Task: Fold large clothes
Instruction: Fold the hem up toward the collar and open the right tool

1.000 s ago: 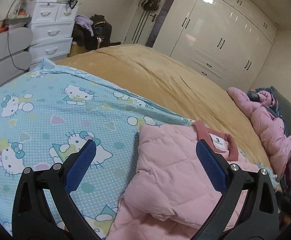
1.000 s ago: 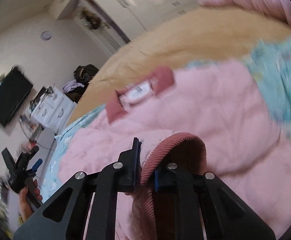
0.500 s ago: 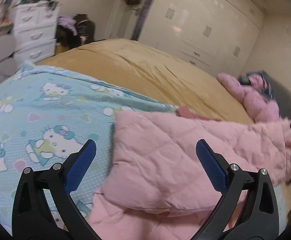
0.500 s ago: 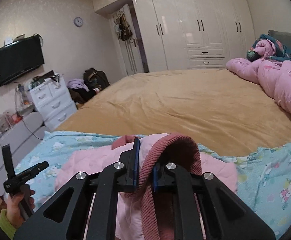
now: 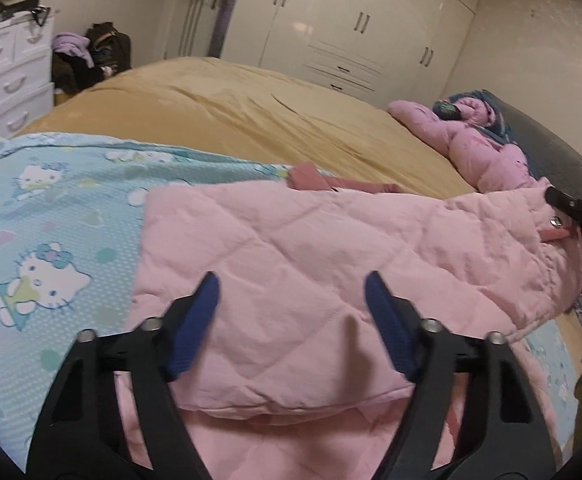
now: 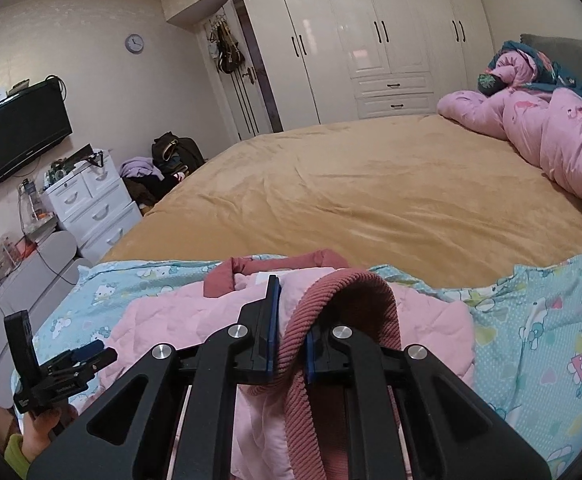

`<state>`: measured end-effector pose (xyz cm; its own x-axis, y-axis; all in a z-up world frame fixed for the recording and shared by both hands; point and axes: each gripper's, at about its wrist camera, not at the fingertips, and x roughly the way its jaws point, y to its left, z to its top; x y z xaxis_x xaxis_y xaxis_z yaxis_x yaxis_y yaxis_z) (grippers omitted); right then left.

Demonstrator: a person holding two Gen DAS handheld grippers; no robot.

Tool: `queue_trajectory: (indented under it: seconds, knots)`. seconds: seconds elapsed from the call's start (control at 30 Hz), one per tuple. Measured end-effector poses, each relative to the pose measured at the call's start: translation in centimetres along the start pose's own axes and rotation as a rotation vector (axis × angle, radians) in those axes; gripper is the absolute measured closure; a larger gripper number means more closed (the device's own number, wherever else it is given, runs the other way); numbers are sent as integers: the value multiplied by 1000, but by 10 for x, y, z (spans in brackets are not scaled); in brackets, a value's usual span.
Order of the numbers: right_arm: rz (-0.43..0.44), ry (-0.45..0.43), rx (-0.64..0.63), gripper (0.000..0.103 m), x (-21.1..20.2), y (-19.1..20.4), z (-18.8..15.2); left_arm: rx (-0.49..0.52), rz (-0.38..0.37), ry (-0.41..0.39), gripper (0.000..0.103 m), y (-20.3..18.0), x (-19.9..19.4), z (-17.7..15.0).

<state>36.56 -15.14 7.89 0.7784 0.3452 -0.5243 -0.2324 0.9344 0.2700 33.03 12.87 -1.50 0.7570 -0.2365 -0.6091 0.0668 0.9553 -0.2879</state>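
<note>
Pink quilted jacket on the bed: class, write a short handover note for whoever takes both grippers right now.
Right gripper: shut on the ribbed cuff, sleeve lifted.
Left gripper: jaws have just been closing, pads not yet pressing, poised over the pink jacket.
Jacket lies on the cartoon-cat sheet, collar toward the tan blanket.
Done: the near part is doubled over.
Left: probably lay the sleeve across, finish folding.

Wide bed under a tan plush cover; lower frame, pale-blue cartoon-cat sheet bearing a quilted pink jacket; upper right, crumpled pink duvet.
</note>
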Motion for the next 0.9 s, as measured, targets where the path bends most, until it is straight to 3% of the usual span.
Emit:
queue_trajectory:
  seconds: [0.17, 0.37, 0.47, 0.53, 0.57, 0.77, 0.9]
  knots:
    - [-13, 32, 32, 93, 10, -8, -11, 10, -41, 58, 50, -5, 14, -5]
    - [-23, 79, 46, 93, 21, -10, -24, 20, 17, 171, 50, -6, 42, -20]
    - [-12, 102, 76, 86, 24, -11, -29, 46, 50, 186, 50, -10, 47, -24]
    - [7, 121, 110, 60, 26, -15, -32, 50, 56, 191, 50, -10, 49, -25]
    - [8, 133, 123, 57, 27, -16, -34, 49, 55, 195, 50, -10, 50, -26]
    - [-17, 137, 150, 57, 13, -24, -37, 43, 50, 200, 50, -9, 49, -27]
    - [-69, 76, 152, 56, -8, -30, -32, 37, 45, 201, 50, -8, 48, -27]
